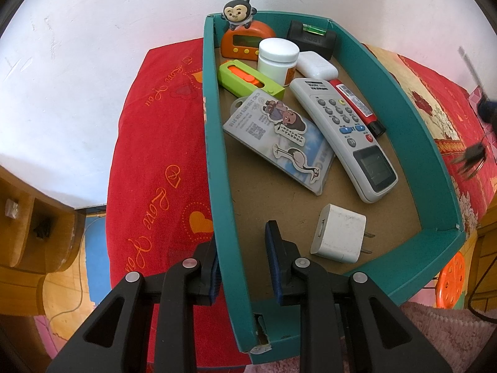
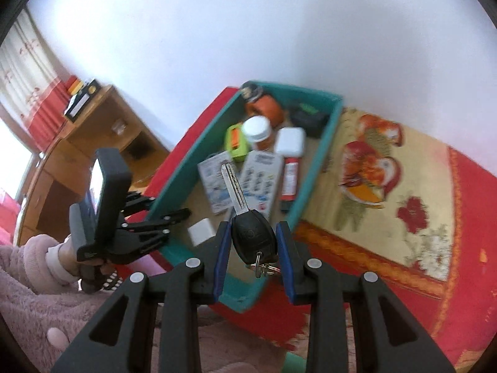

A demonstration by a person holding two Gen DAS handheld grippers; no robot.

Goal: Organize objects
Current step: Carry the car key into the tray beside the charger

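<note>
My right gripper [image 2: 253,242] has its jaws pinching the black car key [image 2: 252,236], blade forward, above the teal box [image 2: 320,149]. My left gripper [image 1: 240,251] straddles the box's left wall, jaws spread around it. Inside lie a remote [image 1: 344,136] and a white charger [image 1: 338,233].

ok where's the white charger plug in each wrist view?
Left wrist: white charger plug lies lower centre, on the floor of the teal box, just right of the left gripper.
Right wrist: small white block left of centre, by the box's near corner.
Shared landmark: grey remote.
</note>
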